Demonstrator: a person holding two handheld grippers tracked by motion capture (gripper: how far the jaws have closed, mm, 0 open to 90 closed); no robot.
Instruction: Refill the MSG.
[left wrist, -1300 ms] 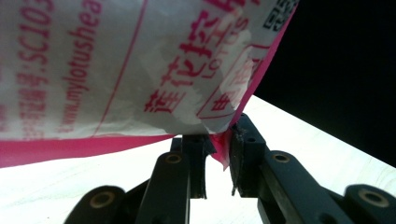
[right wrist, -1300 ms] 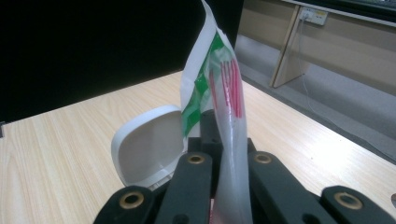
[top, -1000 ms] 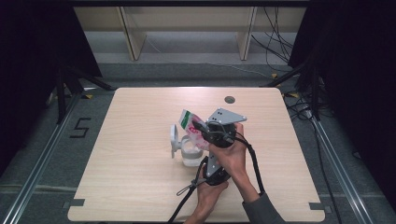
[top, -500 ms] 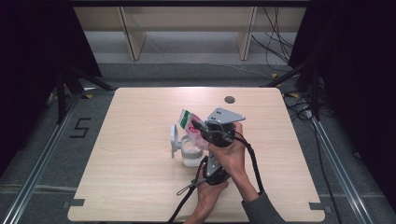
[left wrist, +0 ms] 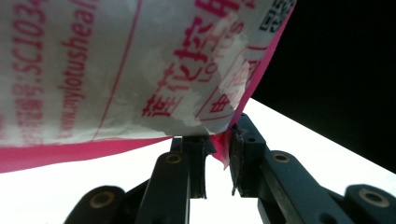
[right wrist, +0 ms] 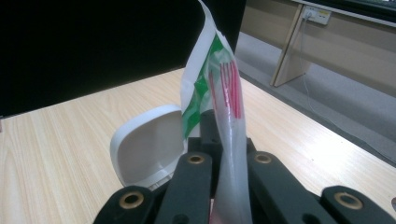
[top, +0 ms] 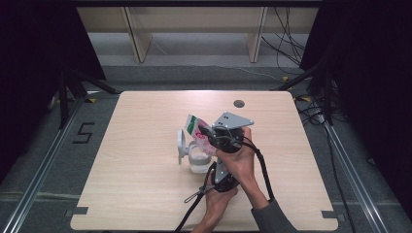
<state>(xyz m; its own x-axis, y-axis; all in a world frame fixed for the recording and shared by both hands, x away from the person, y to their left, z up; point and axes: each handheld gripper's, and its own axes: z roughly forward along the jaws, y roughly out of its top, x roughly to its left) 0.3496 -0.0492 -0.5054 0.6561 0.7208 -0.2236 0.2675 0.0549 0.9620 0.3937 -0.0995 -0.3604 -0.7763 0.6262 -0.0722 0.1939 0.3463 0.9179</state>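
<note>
Gripping bag point(top: 198, 130) mid-table, both claws, tub point(top: 197, 156) seemingly beneath, margins free.

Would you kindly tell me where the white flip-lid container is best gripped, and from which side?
Probably across the clear body of the container, approaching from the table's left: the open lid stands upright on that far-left edge, and the bag and both hands crowd its right.

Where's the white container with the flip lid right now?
In the high view the white container sits near the table's middle, lid open to its left, directly under the tilted bag and just left of the two grippers.
</note>
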